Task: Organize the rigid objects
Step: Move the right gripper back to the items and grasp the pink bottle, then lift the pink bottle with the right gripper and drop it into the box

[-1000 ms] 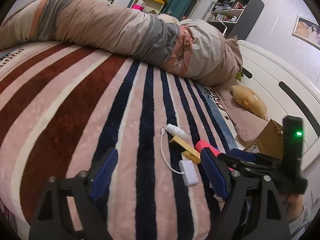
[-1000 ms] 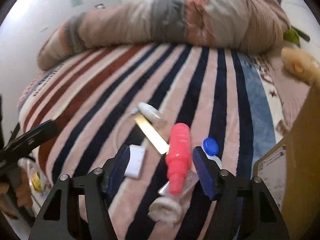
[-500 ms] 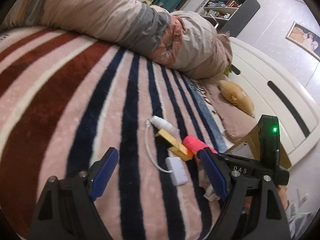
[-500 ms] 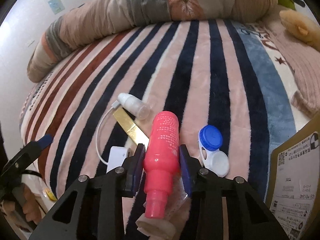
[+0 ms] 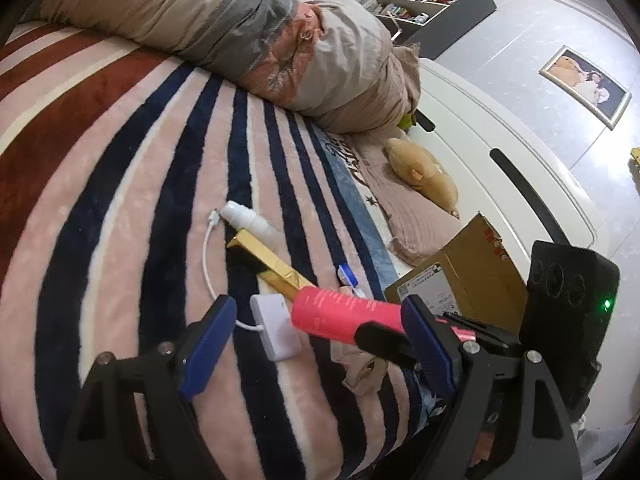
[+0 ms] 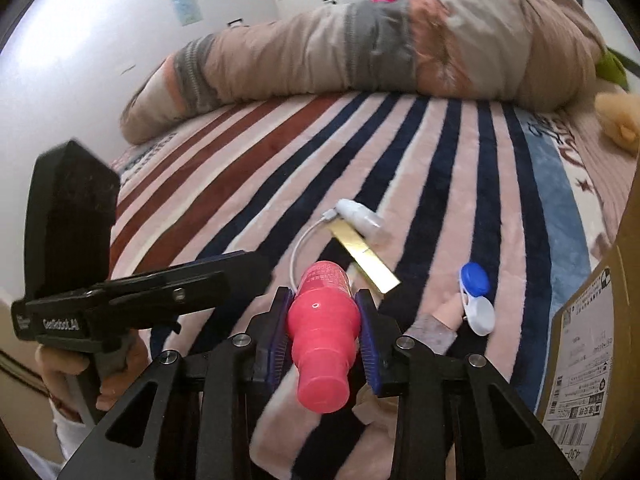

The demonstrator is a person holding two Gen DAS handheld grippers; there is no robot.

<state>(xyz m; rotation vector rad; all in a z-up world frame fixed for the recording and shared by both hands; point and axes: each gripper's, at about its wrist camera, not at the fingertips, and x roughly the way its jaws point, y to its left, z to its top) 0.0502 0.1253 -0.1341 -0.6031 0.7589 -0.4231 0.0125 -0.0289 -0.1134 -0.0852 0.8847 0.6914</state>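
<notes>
One pink bottle [image 6: 323, 316] sits clamped in my right gripper [image 6: 324, 320], long axis along the fingers, cardboard box [image 6: 592, 344] near right; my left gripper [image 5: 316, 344] gapes empty.

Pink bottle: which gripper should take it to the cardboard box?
Right. The right gripper is already shut on the pink bottle, and the cardboard box sits on its right side. The left gripper is open and holds nothing.

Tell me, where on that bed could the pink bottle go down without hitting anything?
The striped blanket lies bare between the rolled duvet and the gold box. It is crowded around that box, the white adapter and the blue-capped case beside the carton.
</notes>
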